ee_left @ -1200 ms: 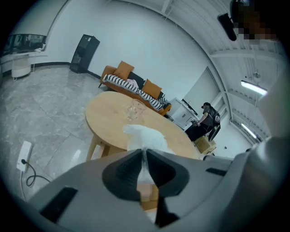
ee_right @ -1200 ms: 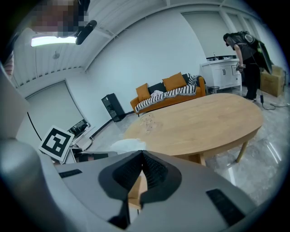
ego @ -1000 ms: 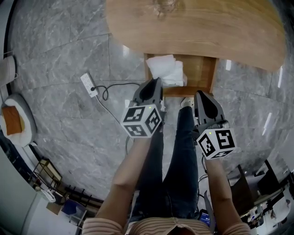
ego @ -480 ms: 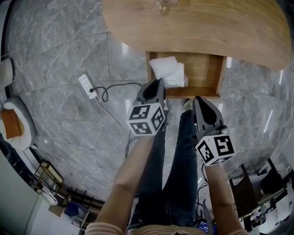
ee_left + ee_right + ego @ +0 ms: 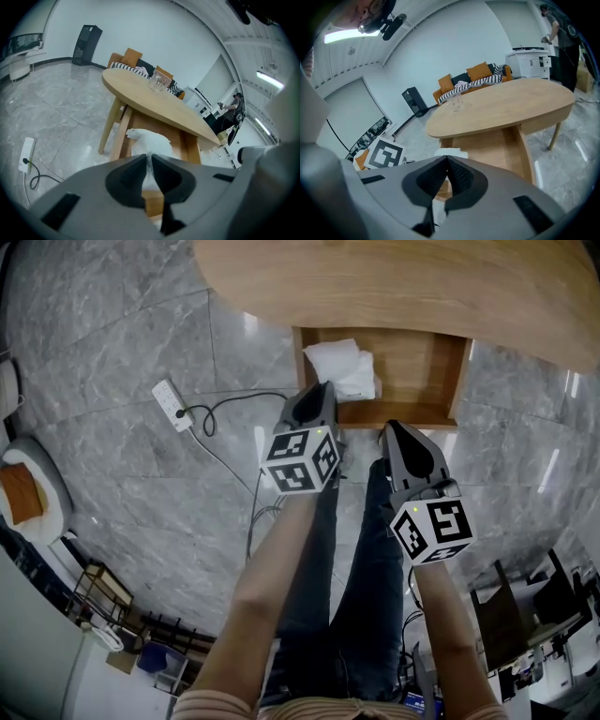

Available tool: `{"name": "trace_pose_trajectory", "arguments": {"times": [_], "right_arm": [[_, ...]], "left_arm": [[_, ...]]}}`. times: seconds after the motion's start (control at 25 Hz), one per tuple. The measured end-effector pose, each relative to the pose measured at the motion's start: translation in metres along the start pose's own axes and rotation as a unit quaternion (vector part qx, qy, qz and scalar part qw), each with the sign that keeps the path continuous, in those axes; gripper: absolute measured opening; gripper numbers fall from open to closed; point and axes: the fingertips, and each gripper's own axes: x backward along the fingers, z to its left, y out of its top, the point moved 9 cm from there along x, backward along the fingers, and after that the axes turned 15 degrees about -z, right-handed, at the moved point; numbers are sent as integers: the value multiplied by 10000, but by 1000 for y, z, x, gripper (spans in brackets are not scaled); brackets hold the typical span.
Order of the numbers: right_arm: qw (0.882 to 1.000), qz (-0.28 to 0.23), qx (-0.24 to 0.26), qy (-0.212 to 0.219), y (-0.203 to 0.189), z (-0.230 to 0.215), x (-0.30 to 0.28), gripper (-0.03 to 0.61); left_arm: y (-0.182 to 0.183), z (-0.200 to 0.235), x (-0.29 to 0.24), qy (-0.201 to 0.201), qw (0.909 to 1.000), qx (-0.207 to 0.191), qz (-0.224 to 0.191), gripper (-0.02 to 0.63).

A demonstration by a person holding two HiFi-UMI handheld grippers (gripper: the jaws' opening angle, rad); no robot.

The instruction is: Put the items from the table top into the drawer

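Atop table (image 5: 154, 101): glass (image 5: 158, 83), seemingly, gripper views only | left gripper (image 5: 149, 156): cloth (image 5: 149, 140)

Matt wooden drawer (image 5: 414, 367), soft cloth (image 5: 342, 371)

White cloth (image 5: 342, 369) — tan wood drawer (image 5: 417, 360) — grey marbled floor (image 5: 112, 343).

White crumpled cloth (image 5: 342, 371) in L part of open wooden drawer (image 5: 422, 371), under oval wooden table (image 5: 394, 277); white power strip (image 5: 171, 404) on floor (image 5: 112, 334) further L.
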Motion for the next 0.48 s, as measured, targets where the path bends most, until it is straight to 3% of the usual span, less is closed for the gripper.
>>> {"name": "trace_pose_trajectory", "arguments": {"times": [0.48], "right_arm": [[9998,203,-21,-31,-15,-11,-11,9]], "left_arm": [[-20,6,-24,128,9994,-109,295,41]]}}
